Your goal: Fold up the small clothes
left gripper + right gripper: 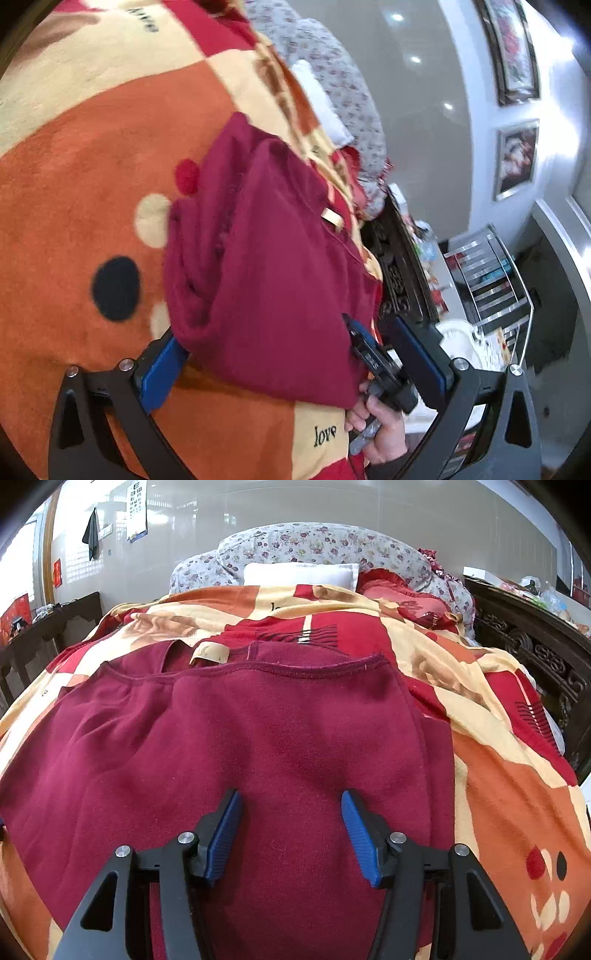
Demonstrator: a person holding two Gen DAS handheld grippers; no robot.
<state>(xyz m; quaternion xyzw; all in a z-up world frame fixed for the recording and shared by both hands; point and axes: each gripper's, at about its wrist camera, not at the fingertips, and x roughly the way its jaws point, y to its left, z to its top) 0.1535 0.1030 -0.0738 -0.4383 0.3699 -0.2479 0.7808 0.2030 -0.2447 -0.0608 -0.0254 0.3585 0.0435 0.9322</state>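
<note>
Right now I see my left gripper (295, 365) spread wide, the maroon top (269, 266) lying between its fingers and ahead of it on the patterned blanket (92, 155). My right gripper (291, 834) is also parted, holding nothing, fingers hovering over the same top (258, 738), whose tan neck label (210, 653) sits far ahead.
</note>
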